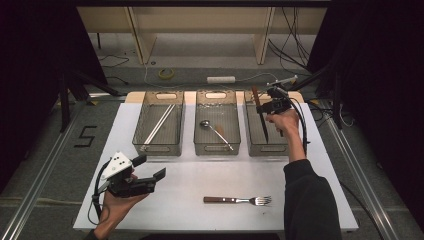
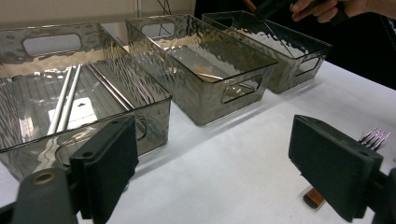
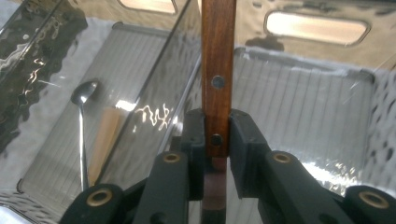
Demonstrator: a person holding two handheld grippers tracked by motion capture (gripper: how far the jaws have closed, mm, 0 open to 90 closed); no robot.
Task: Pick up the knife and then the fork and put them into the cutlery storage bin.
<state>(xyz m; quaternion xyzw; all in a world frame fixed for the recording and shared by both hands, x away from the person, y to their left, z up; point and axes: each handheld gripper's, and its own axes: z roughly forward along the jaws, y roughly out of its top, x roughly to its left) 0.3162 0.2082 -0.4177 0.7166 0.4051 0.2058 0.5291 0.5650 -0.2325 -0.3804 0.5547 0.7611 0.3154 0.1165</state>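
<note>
The right gripper [image 1: 267, 106] has its jaws clamped on the wooden handle of a steel table knife [image 3: 217, 70], held over the right-hand smoked-plastic bin [image 1: 267, 148]. The knife's long axis runs nearly along the bin's length, blade toward the near end. The left gripper [image 1: 150, 167] hovers over the white counter [image 1: 200, 172], jaws apart and empty.

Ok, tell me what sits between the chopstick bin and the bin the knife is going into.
High view: the middle bin, holding a spoon, sits between the chopstick bin and the right bin, where the right gripper holds the knife.

Knife [image 3: 217, 70]: wooden handle with rivets, clamped in my right fingers [image 3: 243, 135], blade angled down over the right bin [image 1: 255, 145].
</note>
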